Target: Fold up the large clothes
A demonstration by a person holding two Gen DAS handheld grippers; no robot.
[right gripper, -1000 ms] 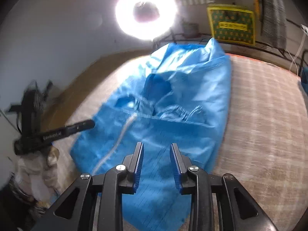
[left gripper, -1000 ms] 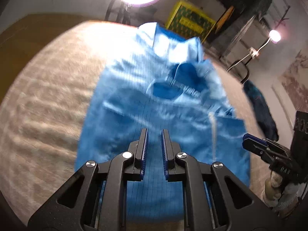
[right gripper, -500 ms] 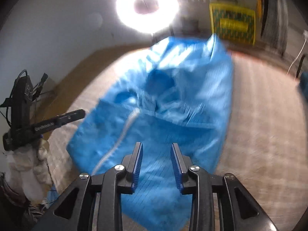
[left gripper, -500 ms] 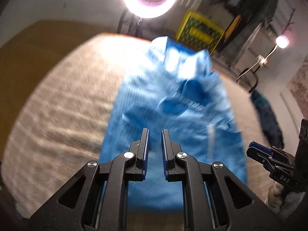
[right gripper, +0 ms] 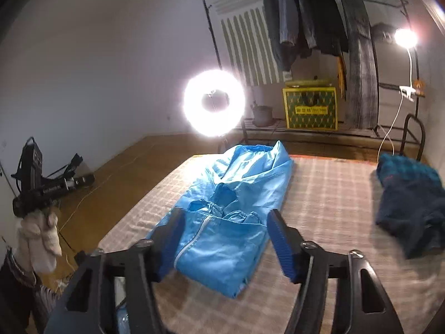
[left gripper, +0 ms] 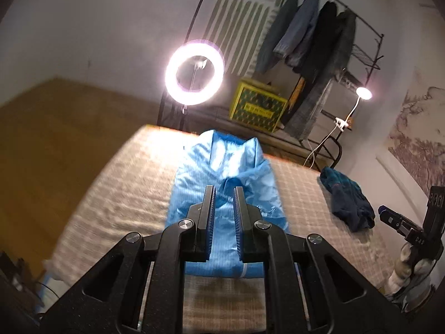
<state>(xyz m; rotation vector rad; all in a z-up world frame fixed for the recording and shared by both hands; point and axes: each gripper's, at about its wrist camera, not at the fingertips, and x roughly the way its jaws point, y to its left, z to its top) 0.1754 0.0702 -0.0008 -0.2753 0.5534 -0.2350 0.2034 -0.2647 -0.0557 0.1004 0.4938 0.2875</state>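
Observation:
A light blue zipped garment (left gripper: 230, 164) lies lengthwise and folded narrow on the checked bed cover (left gripper: 125, 194). In the right wrist view the same garment (right gripper: 242, 183) shows gathered cuffs and a white zip. My left gripper (left gripper: 224, 189) hovers high above its near end, jaws almost together, nothing between them. My right gripper (right gripper: 225, 213) also hangs above the near end, its jaws opening wide and empty. Each tool appears in the other's view, held by a gloved hand (right gripper: 39, 236): the right gripper (left gripper: 389, 218) at the right edge, the left gripper (right gripper: 83, 179) at the left edge.
A dark blue garment (right gripper: 408, 194) lies bunched on the bed's right side. Beyond the far end stand a lit ring light (left gripper: 194, 75), a yellow crate (left gripper: 257, 108), a rack of hanging clothes (left gripper: 311, 41) and a clip lamp (left gripper: 363, 93). Wooden floor (left gripper: 55, 139) lies left.
Both grippers have lifted up and back from the blue garment, which now looks smaller and farther off. The right jaws have spread wide; the left jaws kept their narrow gap.

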